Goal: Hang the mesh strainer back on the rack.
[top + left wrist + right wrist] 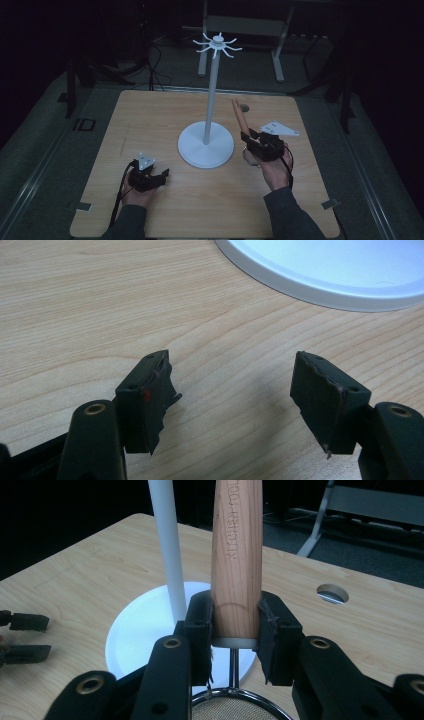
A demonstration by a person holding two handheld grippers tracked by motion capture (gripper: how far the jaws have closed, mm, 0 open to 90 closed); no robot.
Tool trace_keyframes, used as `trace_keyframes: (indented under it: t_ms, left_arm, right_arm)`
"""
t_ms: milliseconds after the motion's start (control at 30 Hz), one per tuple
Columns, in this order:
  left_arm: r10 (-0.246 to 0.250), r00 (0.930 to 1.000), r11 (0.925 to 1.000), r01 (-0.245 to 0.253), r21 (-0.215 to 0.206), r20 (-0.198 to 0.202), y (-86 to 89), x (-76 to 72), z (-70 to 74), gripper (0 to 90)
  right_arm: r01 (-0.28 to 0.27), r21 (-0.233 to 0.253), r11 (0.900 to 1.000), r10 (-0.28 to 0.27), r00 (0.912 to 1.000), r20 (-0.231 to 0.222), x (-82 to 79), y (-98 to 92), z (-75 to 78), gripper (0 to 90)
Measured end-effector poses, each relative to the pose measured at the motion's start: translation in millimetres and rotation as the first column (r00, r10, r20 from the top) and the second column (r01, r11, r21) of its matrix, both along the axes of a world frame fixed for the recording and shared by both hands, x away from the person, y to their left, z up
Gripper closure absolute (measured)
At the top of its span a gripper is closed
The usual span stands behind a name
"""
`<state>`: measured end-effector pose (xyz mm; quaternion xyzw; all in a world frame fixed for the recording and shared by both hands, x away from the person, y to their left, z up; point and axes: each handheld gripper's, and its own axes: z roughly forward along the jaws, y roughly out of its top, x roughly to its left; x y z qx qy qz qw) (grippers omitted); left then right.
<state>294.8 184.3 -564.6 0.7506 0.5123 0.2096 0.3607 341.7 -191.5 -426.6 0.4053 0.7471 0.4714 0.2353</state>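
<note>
One wooden-handled strainer (pixel 236 555) is in hand, and that is about as far as the work has got: it looks like the utensil is meant to go onto the white hook stand (pixel 209 95), and none of the curved hooks (pixel 218 45) at the top of the pole carries anything yet. The pick-up seems done; the lift to the crown of hooks and the hanging itself are left. Whether the handle has a loop or hole at its far end I cannot tell.

The right gripper (pixel 235 630) has its jaws clamped on the lower end of the handle, one pad on each side, just above the metal collar where the wire stem leads down to the mesh bowl (pixel 235 707). In the high view the handle slants up and away from the right gripper (pixel 256 139), just to the right of the stand's round base (pixel 192 150) and well below the hooks. The engraved lettering on the wood faces the camera.

The left gripper (pixel 232 390) hovers low over the counter (pixel 100 315) with its jaws wide apart and nothing between them, near the rim of the base (pixel 300 290). In the high view it sits at the front left (pixel 157 177), well apart from the strainer
</note>
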Motion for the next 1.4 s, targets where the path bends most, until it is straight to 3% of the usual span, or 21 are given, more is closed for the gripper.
trace_keyframes:
  t_ms: [1400]
  left_arm:
    - [0.0,1.0,1.0,0.0,0.0,0.004,0.3,0.0,-0.1,33.2]
  right_arm:
    - [-0.019,0.036,0.999,0.015,0.9941,0.108,-5.5,6.1,24.1,69.9]
